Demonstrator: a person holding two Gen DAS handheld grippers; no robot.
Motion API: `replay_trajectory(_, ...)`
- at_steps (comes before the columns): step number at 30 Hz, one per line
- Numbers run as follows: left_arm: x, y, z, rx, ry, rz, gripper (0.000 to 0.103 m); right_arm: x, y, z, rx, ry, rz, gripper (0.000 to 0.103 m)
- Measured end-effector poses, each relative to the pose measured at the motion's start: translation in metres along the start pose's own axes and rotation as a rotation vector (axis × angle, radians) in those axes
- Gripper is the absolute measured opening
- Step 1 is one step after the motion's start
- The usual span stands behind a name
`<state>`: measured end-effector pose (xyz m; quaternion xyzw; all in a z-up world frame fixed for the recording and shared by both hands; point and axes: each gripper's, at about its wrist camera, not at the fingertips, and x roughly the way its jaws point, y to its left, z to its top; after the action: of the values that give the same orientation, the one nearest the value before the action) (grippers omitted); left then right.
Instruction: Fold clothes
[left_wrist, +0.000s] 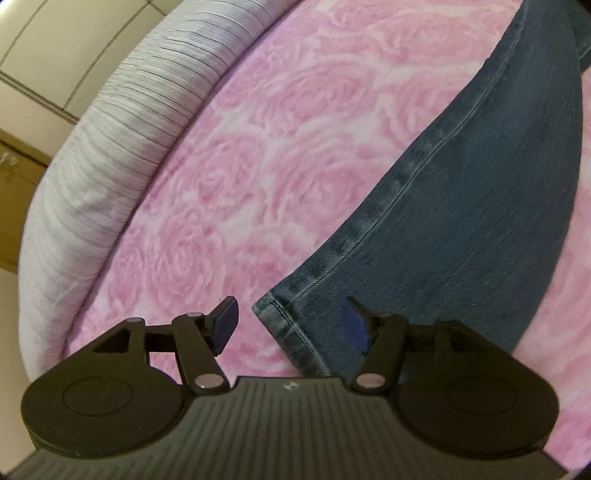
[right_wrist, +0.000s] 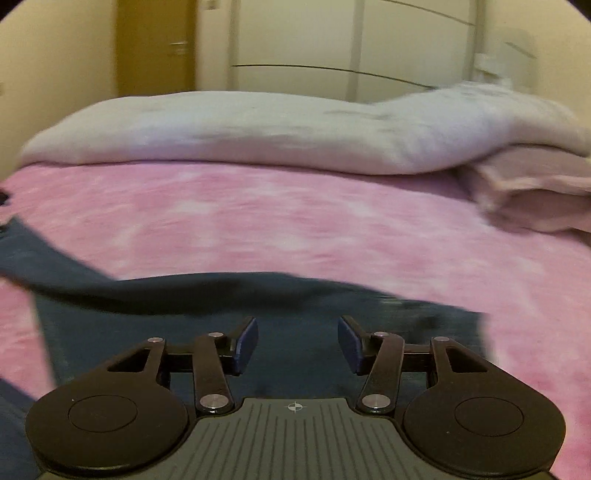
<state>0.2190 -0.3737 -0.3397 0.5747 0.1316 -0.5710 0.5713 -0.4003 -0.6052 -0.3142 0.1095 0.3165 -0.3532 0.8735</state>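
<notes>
Left wrist view looks steeply down on a bed spread with a pink rose-patterned blanket (left_wrist: 258, 155). A pair of blue jeans (left_wrist: 480, 206) lies flat on it, one leg running from the far right of the picture toward the near middle, its stitched side seam on the left edge. The hemmed cuff (left_wrist: 284, 325) ends close in front of the left gripper (left_wrist: 291, 325), whose jaws stand spread with nothing pinched: the left blue pad (left_wrist: 225, 325) sits over bare blanket and the right pad over the denim, with the cuff's corner showing in the gap between them. Whether the pads touch the cloth cannot be told. Along the far left edge of the bed runs a pale striped pillow (left_wrist: 110, 140), and beyond it are cream tiles and a bit of wooden furniture.

In the right wrist view, which is blurred, the right gripper (right_wrist: 297, 343) is likewise spread and empty, its pads hanging above a wider part of the jeans (right_wrist: 295, 295). The denim stretches across the near half of the picture and off its left edge. Beyond it lies open pink blanket (right_wrist: 295, 221), then a whitish duvet or pillow (right_wrist: 258, 129) along the far edge, with a folded pale pink cloth (right_wrist: 535, 192) at the far right. Behind stand a cream wardrobe (right_wrist: 332, 44) and a yellow-brown door (right_wrist: 155, 48).
</notes>
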Motion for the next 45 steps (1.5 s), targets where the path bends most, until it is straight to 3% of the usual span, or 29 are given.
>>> replay_trajectory(5, 0.028, 0.028, 0.006, -0.079, 0.032, -0.152, 0.058, 0.019, 0.057, 0.003, -0.076, 0.025, 0.076, 0.053)
replay_trajectory(6, 0.031, 0.032, 0.006, -0.102, 0.035, -0.180, 0.052, 0.023, 0.067, 0.004, -0.096, 0.027, 0.083, 0.053)
replay_trajectory(9, 0.029, 0.039, 0.007, -0.155, 0.049, -0.249, 0.017, 0.031, 0.085, 0.004, -0.134, 0.038, 0.095, 0.053)
replay_trajectory(11, 0.012, 0.044, 0.007, -0.180, -0.005, -0.246, 0.016, 0.035, 0.092, 0.005, -0.155, 0.037, 0.101, 0.053)
replay_trajectory(15, -0.016, 0.077, 0.010, -0.328, -0.139, -0.164, 0.016, 0.035, 0.107, 0.009, -0.201, 0.024, 0.114, 0.053)
replay_trajectory(19, -0.013, 0.096, 0.023, -0.468, -0.142, 0.092, 0.014, 0.031, 0.122, 0.011, -0.204, 0.022, 0.146, 0.053)
replay_trajectory(21, -0.008, 0.100, 0.028, -0.529, -0.123, 0.209, 0.030, 0.032, 0.136, 0.008, -0.233, 0.033, 0.165, 0.053)
replay_trajectory(22, -0.011, 0.097, 0.028, -0.523, -0.134, 0.226, 0.034, 0.032, 0.144, 0.006, -0.258, 0.039, 0.174, 0.053)
replay_trajectory(24, -0.022, 0.083, 0.026, -0.454, -0.165, 0.262, 0.042, 0.031, 0.161, 0.002, -0.334, 0.046, 0.195, 0.053)
replay_trajectory(27, -0.039, 0.053, 0.017, -0.297, -0.202, 0.244, 0.043, 0.030, 0.185, -0.009, -0.444, 0.044, 0.227, 0.053)
replay_trajectory(31, -0.049, -0.020, -0.007, 0.084, -0.228, 0.189, 0.046, 0.038, 0.212, -0.023, -0.544, 0.061, 0.262, 0.053)
replay_trajectory(35, -0.017, -0.083, -0.033, 0.457, -0.126, 0.257, 0.044, 0.050, 0.235, -0.033, -0.657, 0.087, 0.244, 0.053)
replay_trajectory(37, 0.003, -0.098, -0.045, 0.583, -0.084, 0.317, 0.041, 0.053, 0.242, -0.037, -0.713, 0.093, 0.211, 0.053)
replay_trajectory(40, 0.027, -0.106, -0.050, 0.644, -0.080, 0.406, 0.025, 0.058, 0.246, -0.039, -0.751, 0.099, 0.174, 0.053)
replay_trajectory(42, 0.038, -0.107, -0.045, 0.652, -0.061, 0.433, 0.008, 0.063, 0.249, -0.039, -0.765, 0.103, 0.148, 0.053)
replay_trajectory(45, 0.035, -0.104, -0.043, 0.624, -0.056, 0.460, 0.007, 0.075, 0.257, -0.039, -0.812, 0.100, 0.097, 0.053)
